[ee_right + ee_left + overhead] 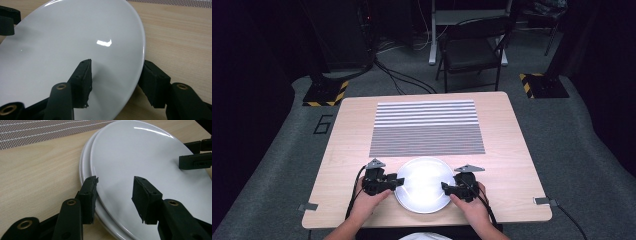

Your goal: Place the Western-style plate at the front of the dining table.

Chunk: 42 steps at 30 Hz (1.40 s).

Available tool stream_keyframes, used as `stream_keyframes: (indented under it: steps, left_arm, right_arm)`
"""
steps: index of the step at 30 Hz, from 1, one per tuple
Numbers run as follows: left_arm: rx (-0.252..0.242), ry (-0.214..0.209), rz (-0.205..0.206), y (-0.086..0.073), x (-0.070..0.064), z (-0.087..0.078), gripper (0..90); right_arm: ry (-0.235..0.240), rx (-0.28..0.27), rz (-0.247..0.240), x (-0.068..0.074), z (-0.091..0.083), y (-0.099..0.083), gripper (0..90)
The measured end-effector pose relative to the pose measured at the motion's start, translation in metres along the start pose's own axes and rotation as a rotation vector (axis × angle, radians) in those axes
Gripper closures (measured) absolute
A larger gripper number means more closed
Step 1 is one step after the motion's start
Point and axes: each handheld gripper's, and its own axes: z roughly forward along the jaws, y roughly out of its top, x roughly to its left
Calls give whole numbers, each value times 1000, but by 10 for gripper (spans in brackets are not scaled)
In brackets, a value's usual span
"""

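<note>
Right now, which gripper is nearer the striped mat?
Left, slightly. The left gripper straddles the top plate's left rim; the right gripper straddles its right rim, a touch farther from the striped mat.

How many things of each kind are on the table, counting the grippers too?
Plates: 2, white, stacked, the upper one tilted
Striped mat: 1
Grippers: 2, left gripper and right gripper, each with its jaws around the upper plate's rim
Total: 5
</note>
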Motion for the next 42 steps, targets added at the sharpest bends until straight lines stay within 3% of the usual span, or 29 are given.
stream_keyframes:
  steps: [6,15,23,29,38,42]
  left_arm:
    - [-2,-33,-37,-1,0,5,547]
    - [-9,-53,-32,2,-2,17,541]
    - [-10,-86,18,3,-8,25,534]
    - [-2,-96,32,4,-12,30,533]
    - [18,-97,45,6,-17,33,532]
    - [27,-98,53,6,-19,34,526]
  right_arm:
    - [-10,-37,15,-4,-6,6,459]
    - [-9,-58,26,-18,-1,19,459]
    - [-34,-78,28,-27,-3,21,459]
    - [-52,-87,41,-31,-6,21,459]
    - [-76,-95,23,-31,-10,17,447]
    - [-77,-97,33,-31,-20,14,442]
